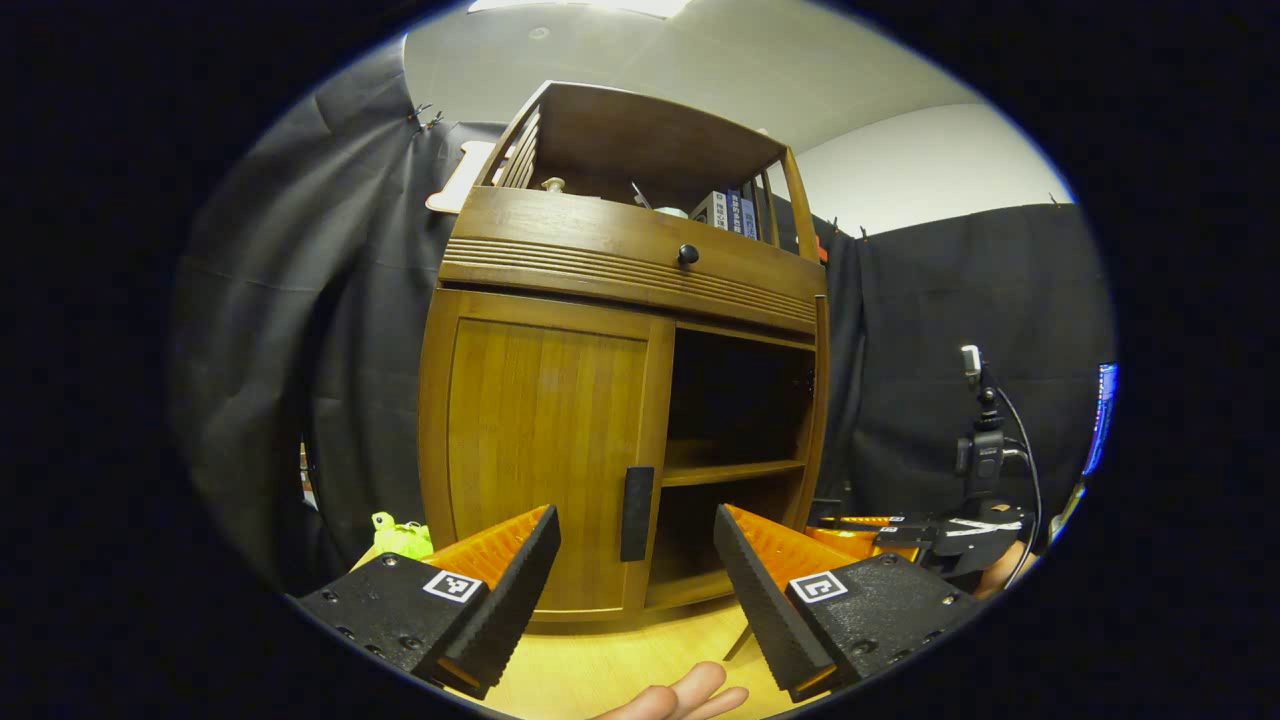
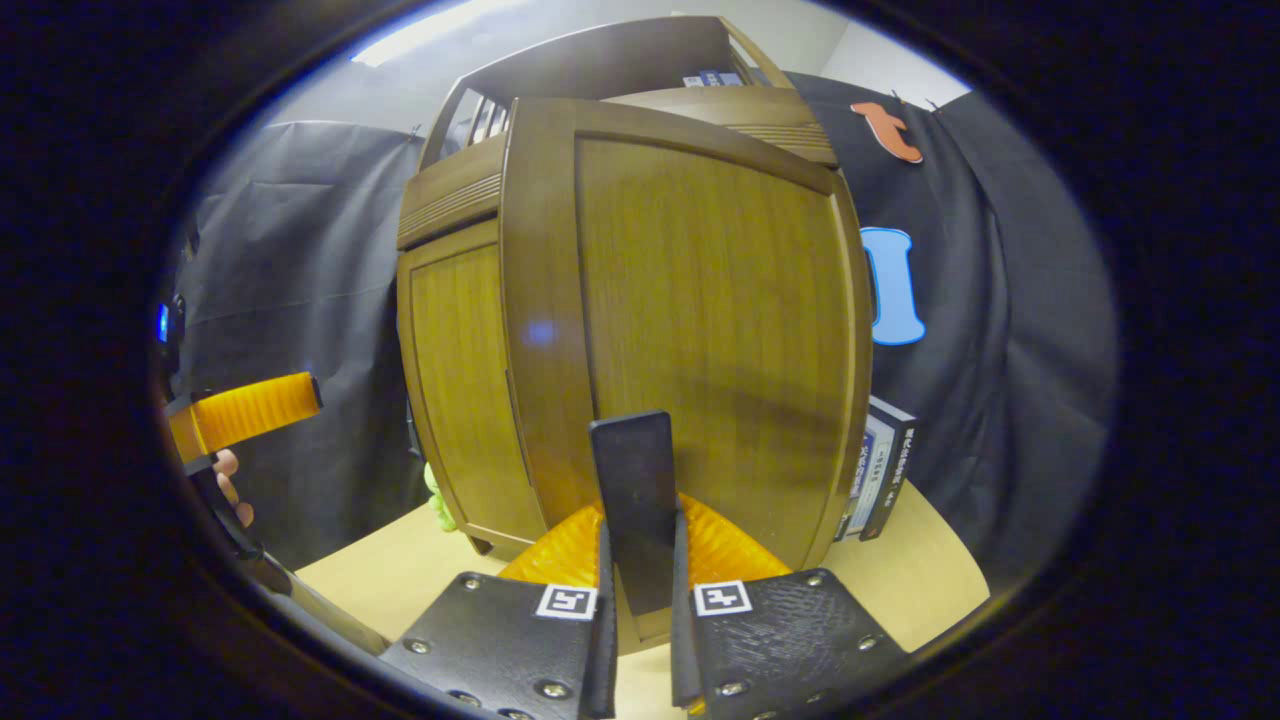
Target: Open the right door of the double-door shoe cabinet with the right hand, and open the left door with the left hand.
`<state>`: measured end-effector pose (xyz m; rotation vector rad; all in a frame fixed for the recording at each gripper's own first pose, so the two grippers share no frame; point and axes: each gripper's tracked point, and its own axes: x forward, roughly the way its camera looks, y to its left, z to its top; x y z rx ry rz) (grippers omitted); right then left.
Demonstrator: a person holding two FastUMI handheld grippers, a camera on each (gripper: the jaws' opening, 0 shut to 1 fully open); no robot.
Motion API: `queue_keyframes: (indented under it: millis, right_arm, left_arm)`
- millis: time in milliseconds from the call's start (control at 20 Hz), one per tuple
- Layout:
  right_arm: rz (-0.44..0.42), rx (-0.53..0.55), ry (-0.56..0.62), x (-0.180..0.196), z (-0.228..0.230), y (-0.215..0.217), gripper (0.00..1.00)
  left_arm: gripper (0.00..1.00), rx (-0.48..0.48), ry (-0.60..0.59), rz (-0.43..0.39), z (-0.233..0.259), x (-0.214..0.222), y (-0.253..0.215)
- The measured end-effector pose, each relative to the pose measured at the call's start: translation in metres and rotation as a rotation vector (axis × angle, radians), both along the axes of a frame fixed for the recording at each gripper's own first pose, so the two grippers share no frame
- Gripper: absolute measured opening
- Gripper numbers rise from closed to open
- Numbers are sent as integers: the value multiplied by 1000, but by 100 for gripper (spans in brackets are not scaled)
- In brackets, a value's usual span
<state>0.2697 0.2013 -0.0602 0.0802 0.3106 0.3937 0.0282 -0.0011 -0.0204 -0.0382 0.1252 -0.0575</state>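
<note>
Right gripper view: hand-held gripper (image 2: 640, 590) clamps right door's handle (image 2: 632, 490).

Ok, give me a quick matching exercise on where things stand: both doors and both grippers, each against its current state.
Things:
1. right door
2. left door
3. right gripper
4. left gripper

States:
A. open, holding nothing, in front of the cabinet
B. closed, flush with the cabinet front
C. swung open, shelves exposed behind it
D. shut on the right door's handle

Pairs: 1-C, 2-B, 3-D, 4-A
</note>
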Motion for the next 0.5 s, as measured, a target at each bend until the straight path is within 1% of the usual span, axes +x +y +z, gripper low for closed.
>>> queue_keyframes:
  millis: [450,500]
  right_arm:
    - [-41,0,-2,0,14,-10,21]
    - [-49,-6,-3,0,17,-13,21]
  left_arm:
    - [96,7,8,2,-5,4,-2]
    - [92,9,11,1,-6,4,-2]
